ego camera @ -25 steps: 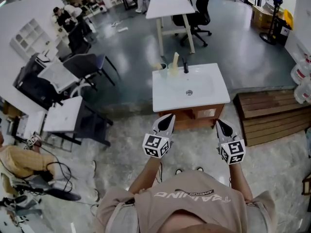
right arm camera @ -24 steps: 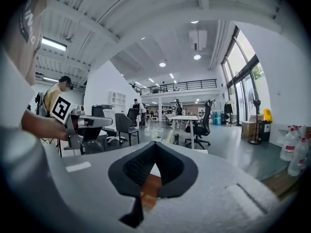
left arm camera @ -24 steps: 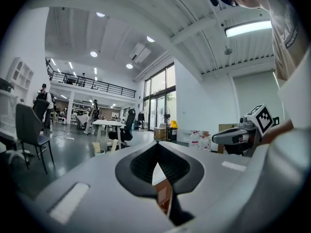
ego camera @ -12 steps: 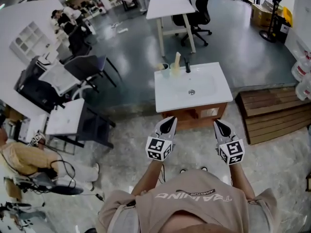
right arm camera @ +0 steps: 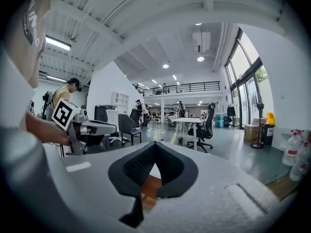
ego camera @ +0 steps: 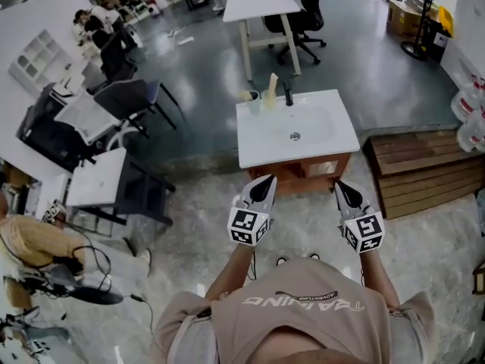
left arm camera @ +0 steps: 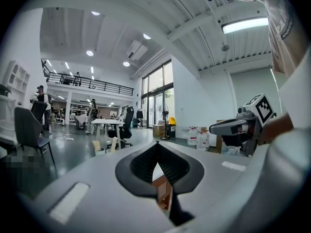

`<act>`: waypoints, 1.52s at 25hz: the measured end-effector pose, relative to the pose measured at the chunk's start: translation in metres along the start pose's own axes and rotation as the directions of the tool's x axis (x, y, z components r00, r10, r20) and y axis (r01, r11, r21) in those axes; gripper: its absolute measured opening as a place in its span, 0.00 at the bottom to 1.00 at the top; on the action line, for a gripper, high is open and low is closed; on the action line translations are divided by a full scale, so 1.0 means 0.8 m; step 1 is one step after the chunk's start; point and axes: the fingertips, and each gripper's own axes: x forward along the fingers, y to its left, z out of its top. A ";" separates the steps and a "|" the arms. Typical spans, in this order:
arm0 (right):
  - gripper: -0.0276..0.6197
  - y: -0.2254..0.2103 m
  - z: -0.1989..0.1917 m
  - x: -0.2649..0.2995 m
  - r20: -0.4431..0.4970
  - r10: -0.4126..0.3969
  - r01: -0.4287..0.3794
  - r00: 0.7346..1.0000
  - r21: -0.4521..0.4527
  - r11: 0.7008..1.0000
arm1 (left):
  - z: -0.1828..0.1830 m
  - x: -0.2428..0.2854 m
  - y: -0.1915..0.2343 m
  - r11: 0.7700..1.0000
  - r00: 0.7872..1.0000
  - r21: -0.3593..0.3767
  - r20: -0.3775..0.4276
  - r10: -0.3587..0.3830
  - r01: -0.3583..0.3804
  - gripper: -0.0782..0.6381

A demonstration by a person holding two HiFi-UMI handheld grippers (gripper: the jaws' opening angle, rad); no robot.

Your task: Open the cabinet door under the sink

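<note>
The white sink [ego camera: 295,136] sits on a low wooden cabinet [ego camera: 307,174], whose front shows only as a thin strip below the sink top in the head view. My left gripper [ego camera: 267,182] is held just short of the cabinet's left front, jaws together with nothing held. My right gripper [ego camera: 340,185] hangs at the cabinet's right front, likewise shut and empty. In the left gripper view the left gripper [left arm camera: 157,147] shows brown cabinet wood [left arm camera: 163,191] through the slit under its tips. The right gripper [right arm camera: 154,144] shows the same wood [right arm camera: 149,188] in its own view.
A black faucet [ego camera: 288,94] and a cup [ego camera: 252,97] stand at the sink's back edge. A wooden pallet [ego camera: 420,177] lies to the right, with water jugs [ego camera: 470,120] beyond it. A white table [ego camera: 261,2] and office chair [ego camera: 307,17] stand behind; chairs [ego camera: 132,101] and a small table [ego camera: 95,179] are left.
Both grippers have edged a little forward toward the cabinet front, and the sink has shifted slightly in the head view. Both stay shut and empty.
</note>
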 end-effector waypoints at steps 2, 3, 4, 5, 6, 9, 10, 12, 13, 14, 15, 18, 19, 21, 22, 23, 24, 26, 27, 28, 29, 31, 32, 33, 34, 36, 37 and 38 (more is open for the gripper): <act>0.04 0.004 0.000 0.002 -0.011 0.021 -0.021 1.000 -0.005 1.000 | -0.007 -0.005 -0.003 1.000 1.000 -0.009 -0.007 0.010 -0.010 0.13; 0.04 0.006 -0.001 0.003 -0.014 0.029 -0.029 1.000 -0.007 1.000 | -0.011 -0.008 -0.003 1.000 1.000 -0.015 -0.011 0.016 -0.016 0.13; 0.04 0.008 -0.001 0.004 -0.014 0.034 -0.034 0.999 -0.009 0.999 | -0.014 -0.011 -0.002 1.000 1.000 -0.022 -0.016 0.022 -0.022 0.13; 0.04 0.011 0.000 0.005 -0.011 0.037 -0.037 0.999 -0.012 0.999 | -0.017 -0.015 -0.001 0.999 0.999 -0.027 -0.019 0.027 -0.027 0.13; 0.04 0.013 0.001 0.005 -0.006 0.038 -0.038 0.999 -0.014 0.999 | -0.019 -0.018 0.001 0.999 0.999 -0.029 -0.022 0.032 -0.033 0.13; 0.04 0.016 0.004 0.005 0.008 0.037 -0.037 0.999 -0.018 0.999 | -0.022 -0.026 0.007 0.998 0.999 -0.033 -0.023 0.047 -0.048 0.13; 0.04 0.016 0.005 0.005 0.010 0.038 -0.038 0.999 -0.019 0.999 | -0.022 -0.028 0.009 0.998 0.998 -0.034 -0.025 0.052 -0.053 0.13; 0.04 0.015 0.006 0.005 0.008 0.040 -0.040 0.999 -0.020 0.999 | -0.021 -0.029 0.010 0.998 0.998 -0.038 -0.029 0.056 -0.057 0.13; 0.04 0.014 0.006 0.004 0.005 0.038 -0.038 0.999 -0.022 0.999 | -0.021 -0.029 0.009 0.998 0.998 -0.038 -0.030 0.054 -0.055 0.13; 0.04 0.012 0.005 0.002 0.002 0.034 -0.034 0.999 -0.023 0.999 | -0.020 -0.028 0.006 0.998 0.998 -0.038 -0.030 0.049 -0.051 0.13; 0.04 0.011 0.003 0.001 0.000 0.030 -0.030 1.000 -0.022 0.999 | -0.019 -0.027 0.003 0.998 0.999 -0.035 -0.029 0.044 -0.045 0.13; 0.04 0.011 -0.003 -0.001 -0.005 0.028 -0.028 1.000 -0.010 1.000 | -0.016 -0.024 -0.002 0.999 0.999 -0.022 -0.028 0.026 -0.027 0.13; 0.04 0.012 -0.004 -0.002 -0.007 0.030 -0.030 1.000 -0.008 1.000 | -0.016 -0.022 -0.004 1.000 0.999 -0.021 -0.029 0.022 -0.023 0.13; 0.04 0.014 -0.006 -0.005 -0.012 0.032 -0.032 0.999 -0.013 0.999 | -0.015 -0.020 -0.006 1.000 0.999 -0.022 -0.029 0.017 -0.018 0.13; 0.04 0.013 -0.006 -0.006 -0.013 0.031 -0.031 0.999 -0.016 0.999 | -0.014 -0.018 -0.007 1.000 0.999 -0.021 -0.029 0.014 -0.015 0.13; 0.04 0.012 -0.006 -0.006 -0.013 0.029 -0.029 1.000 -0.018 0.999 | -0.013 -0.017 -0.008 1.000 1.000 -0.019 -0.028 0.009 -0.010 0.13; 0.04 0.011 -0.006 -0.007 -0.012 0.026 -0.026 1.000 -0.018 0.999 | -0.012 -0.015 -0.010 1.000 1.000 -0.016 -0.028 0.003 -0.004 0.13; 0.04 0.008 -0.005 -0.008 -0.009 0.018 -0.018 1.000 -0.016 1.000 | -0.012 -0.014 -0.014 1.000 0.999 -0.009 -0.032 -0.008 0.008 0.13; 0.04 0.007 -0.004 -0.009 -0.006 0.015 -0.015 1.000 -0.014 1.000 | -0.011 -0.015 -0.014 1.000 0.999 -0.006 -0.034 -0.012 0.012 0.13; 0.04 0.006 -0.002 -0.009 -0.001 0.012 -0.012 1.000 -0.011 1.000 | -0.009 -0.014 -0.014 1.000 0.999 -0.003 -0.033 -0.014 0.014 0.13; 0.04 0.005 0.000 -0.009 0.005 0.009 -0.009 1.000 -0.010 1.000 | -0.006 -0.014 -0.013 1.000 0.999 0.000 -0.031 -0.014 0.014 0.13; 0.04 0.002 0.004 -0.009 0.011 0.005 -0.005 1.000 -0.010 1.000 | 0.000 -0.013 -0.010 1.000 1.000 0.007 -0.025 -0.011 0.012 0.13; 0.04 0.002 0.004 -0.008 0.011 0.006 -0.006 1.000 -0.010 1.000 | 0.002 -0.013 -0.009 1.000 1.000 0.010 -0.023 -0.010 0.010 0.13; 0.04 0.002 0.003 -0.008 0.011 0.008 -0.008 1.000 -0.009 1.000 | 0.003 -0.012 -0.007 1.000 1.000 0.013 -0.022 -0.007 0.008 0.13; 0.04 0.003 0.002 -0.007 0.010 0.011 -0.011 1.000 -0.008 1.000 | 0.004 -0.013 -0.005 1.000 1.000 0.014 -0.021 -0.005 0.005 0.13; 0.04 0.003 0.000 -0.005 0.010 0.013 -0.013 1.000 -0.004 1.000 | 0.004 -0.013 -0.004 1.000 1.000 0.016 -0.024 -0.002 0.003 0.13; 0.04 0.003 -0.002 -0.005 0.010 0.012 -0.012 1.000 0.000 1.000 | 0.003 -0.012 -0.005 1.000 1.000 0.015 -0.027 -0.003 0.004 0.13; 0.04 0.002 -0.003 -0.006 0.009 0.010 -0.010 1.000 0.003 1.000 | 0.001 -0.012 -0.006 1.000 1.000 0.012 -0.029 -0.006 0.006 0.13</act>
